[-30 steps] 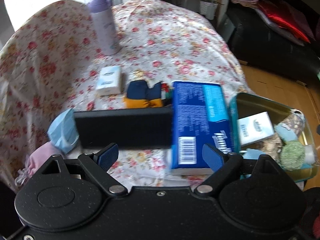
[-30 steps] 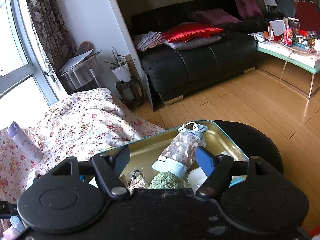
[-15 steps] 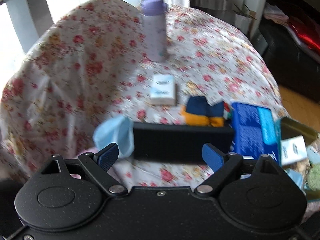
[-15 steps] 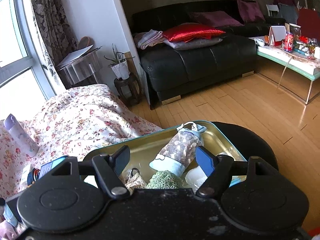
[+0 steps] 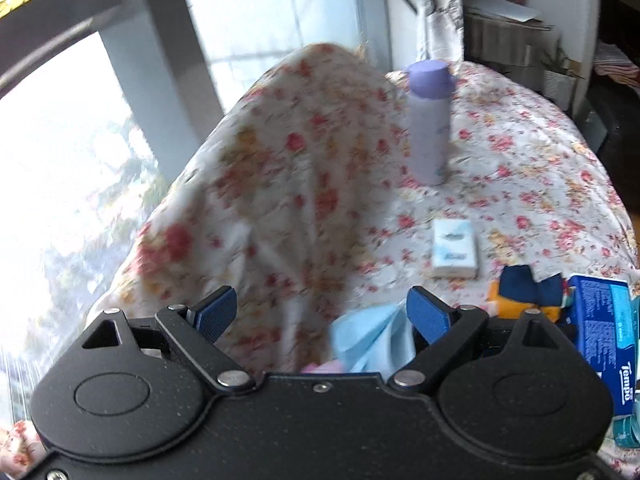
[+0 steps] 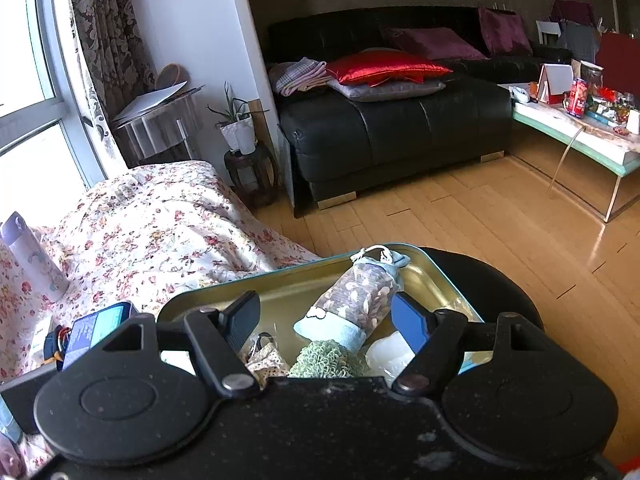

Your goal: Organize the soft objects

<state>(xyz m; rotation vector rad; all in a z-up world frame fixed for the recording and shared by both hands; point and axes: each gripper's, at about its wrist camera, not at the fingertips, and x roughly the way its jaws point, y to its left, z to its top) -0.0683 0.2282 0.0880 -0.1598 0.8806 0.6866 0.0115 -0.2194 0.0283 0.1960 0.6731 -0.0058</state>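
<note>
My left gripper (image 5: 322, 312) is open and empty above the floral-covered table (image 5: 520, 168). A light blue face mask (image 5: 372, 340) lies just inside its right finger, with a bit of pink cloth (image 5: 320, 367) below. A small tissue pack (image 5: 454, 248), navy and orange socks (image 5: 524, 294) and a blue Tempo tissue box (image 5: 604, 336) lie to the right. My right gripper (image 6: 324, 322) is open and empty over a gold tin tray (image 6: 288, 292) holding a patterned pouch (image 6: 356, 300), a green knitted piece (image 6: 326, 360) and a white object (image 6: 386, 356).
A lilac bottle (image 5: 428, 120) stands on the table behind the tissue pack. A window is at the left. In the right wrist view the tray rests on a black stool (image 6: 500, 280); a black sofa (image 6: 400, 128), wooden floor and a coffee table (image 6: 580, 132) lie beyond.
My left gripper has swung left and up, from the Tempo box and tray toward the blue mask and window. The right gripper has barely moved over the tray.
</note>
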